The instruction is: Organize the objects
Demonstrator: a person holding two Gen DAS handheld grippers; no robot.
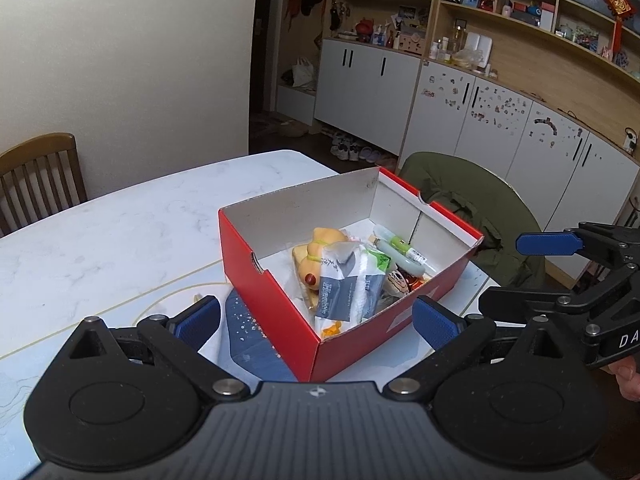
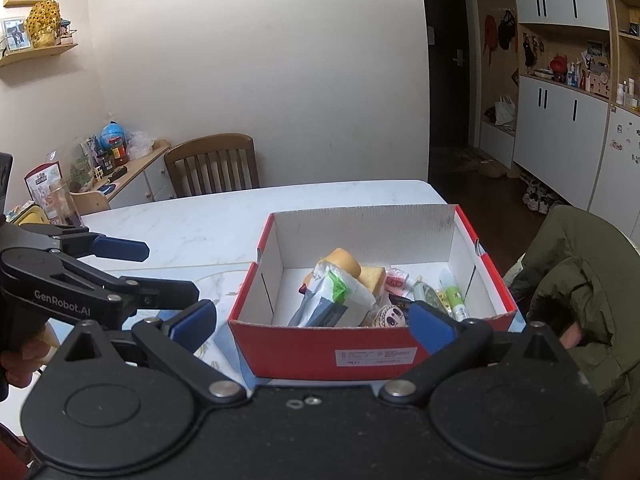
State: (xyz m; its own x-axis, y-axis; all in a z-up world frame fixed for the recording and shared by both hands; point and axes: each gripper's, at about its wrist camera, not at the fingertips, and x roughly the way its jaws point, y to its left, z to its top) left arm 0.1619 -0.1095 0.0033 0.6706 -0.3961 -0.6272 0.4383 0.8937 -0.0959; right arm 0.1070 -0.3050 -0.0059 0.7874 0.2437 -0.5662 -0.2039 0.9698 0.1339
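Inside the red cardboard shoebox (image 2: pixel 360 354), the grey-and-white plastic packet (image 2: pixel 320 310) covers most of the tan plush toy (image 2: pixel 346 262); beside it, small wrappers' print is too small to read.

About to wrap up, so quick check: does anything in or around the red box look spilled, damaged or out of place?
Nothing spilled or damaged. The red box sits askew on a blue mat, its contents in a loose heap.

"GenRobot.AI" on left hand-held gripper (image 2: pixel 172 280)
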